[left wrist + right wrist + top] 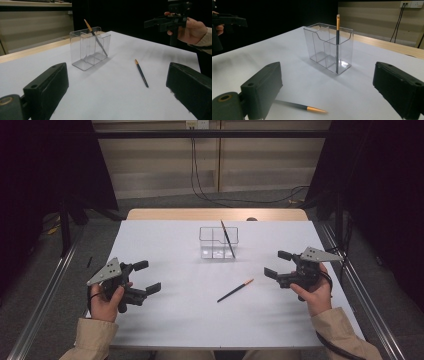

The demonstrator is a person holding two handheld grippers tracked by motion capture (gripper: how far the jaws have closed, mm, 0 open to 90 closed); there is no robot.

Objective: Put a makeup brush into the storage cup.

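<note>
A clear plastic organizer (212, 235) with compartments stands at the table's middle back. One black brush with an orange end (227, 239) leans inside its right compartment. A second such brush (235, 290) lies flat on the white table in front of it, between the two hands. My left gripper (147, 276) is held at the table's left, open and empty. My right gripper (276, 264) is held at the right, also open with nothing between its jaws. The left gripper view shows the organizer (90, 47) and the lying brush (141, 73); the right gripper view shows the organizer (328, 47) and the lying brush (302, 107).
The white table (190, 320) has a wooden strip (215, 214) along its far edge. Metal rails (45, 300) run along both sides. Cables (200, 185) hang down the back wall. Dark curtains stand left and right.
</note>
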